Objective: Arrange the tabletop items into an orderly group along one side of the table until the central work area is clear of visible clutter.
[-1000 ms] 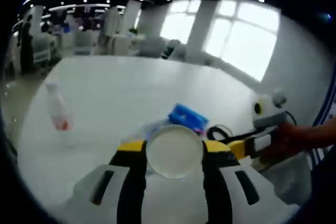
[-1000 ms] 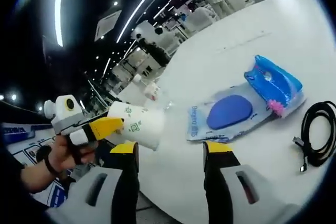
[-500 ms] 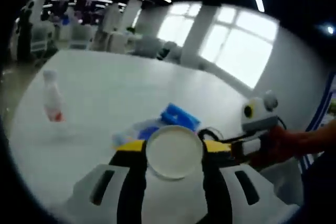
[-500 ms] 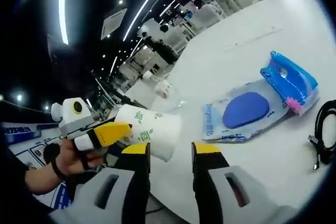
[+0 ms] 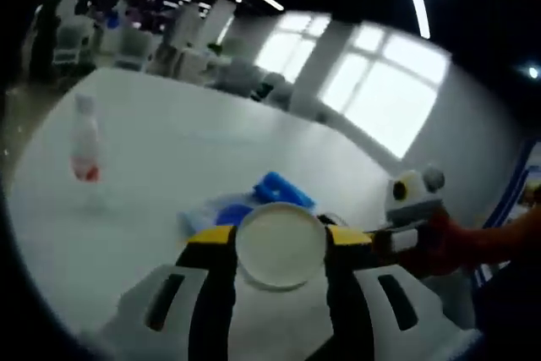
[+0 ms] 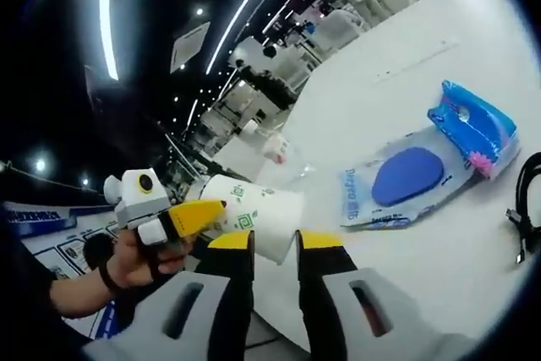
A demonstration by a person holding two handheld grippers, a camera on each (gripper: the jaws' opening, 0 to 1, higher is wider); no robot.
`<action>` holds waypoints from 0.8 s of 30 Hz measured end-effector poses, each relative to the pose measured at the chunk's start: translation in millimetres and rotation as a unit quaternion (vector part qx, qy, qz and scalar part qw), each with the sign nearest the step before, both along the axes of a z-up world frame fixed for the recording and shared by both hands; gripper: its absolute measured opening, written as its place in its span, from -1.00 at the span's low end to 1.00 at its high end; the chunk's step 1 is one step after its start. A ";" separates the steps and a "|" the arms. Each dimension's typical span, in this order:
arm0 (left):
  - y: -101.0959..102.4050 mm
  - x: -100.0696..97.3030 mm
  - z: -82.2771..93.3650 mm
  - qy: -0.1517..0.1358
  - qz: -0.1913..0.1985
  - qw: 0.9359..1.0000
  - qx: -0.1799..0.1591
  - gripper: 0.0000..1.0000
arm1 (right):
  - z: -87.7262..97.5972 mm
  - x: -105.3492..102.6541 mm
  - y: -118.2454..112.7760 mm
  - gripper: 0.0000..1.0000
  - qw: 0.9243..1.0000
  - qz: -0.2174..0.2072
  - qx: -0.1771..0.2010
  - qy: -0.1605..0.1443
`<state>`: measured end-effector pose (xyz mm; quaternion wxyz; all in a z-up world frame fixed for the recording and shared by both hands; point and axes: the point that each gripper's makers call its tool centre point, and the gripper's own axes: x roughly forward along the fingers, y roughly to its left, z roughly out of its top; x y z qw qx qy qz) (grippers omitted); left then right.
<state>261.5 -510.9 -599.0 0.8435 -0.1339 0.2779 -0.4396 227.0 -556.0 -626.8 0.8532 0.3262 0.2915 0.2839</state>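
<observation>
A white paper cup (image 5: pixel 281 245) with green print is held in my left gripper (image 5: pixel 279 238), which is shut on it; its round base faces the camera. In the right gripper view the same cup (image 6: pixel 254 213) lies sideways in the left gripper (image 6: pixel 182 217), held by a hand. My right gripper (image 6: pixel 275 238) has its jaws drawn close together, with a narrow gap and nothing between them, just in front of the cup. On the white table (image 6: pixel 397 82) lie a flat blue packet (image 6: pixel 406 179), a blue pouch (image 6: pixel 473 120) and a small bottle (image 6: pixel 275 148).
A black coiled cable (image 6: pixel 528 200) lies at the right edge near the pouch. The bottle (image 5: pixel 83 145) stands far left on the table (image 5: pixel 186 141); the blue pouch (image 5: pixel 279 190) is beyond the cup. The right gripper (image 5: pixel 414 209), in a hand, is at the right.
The right gripper's jaws have narrowed from wide apart to a small gap. Both cameras have shifted slightly; the cup stays held in the left gripper.
</observation>
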 end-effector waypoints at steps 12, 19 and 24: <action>4.6 -7.1 22.2 0.016 0.004 0.997 -0.076 -0.24 | 11.2 -0.9 0.7 -0.59 0.998 -0.010 0.057 -0.004; 6.6 -4.0 26.8 0.039 0.011 0.993 -0.114 -0.24 | 26.3 -4.8 13.1 -0.50 0.996 0.019 0.082 -0.025; 2.0 -7.2 23.7 0.047 0.003 0.992 -0.114 -0.24 | 30.7 -5.1 21.5 -0.51 0.995 0.033 0.081 -0.036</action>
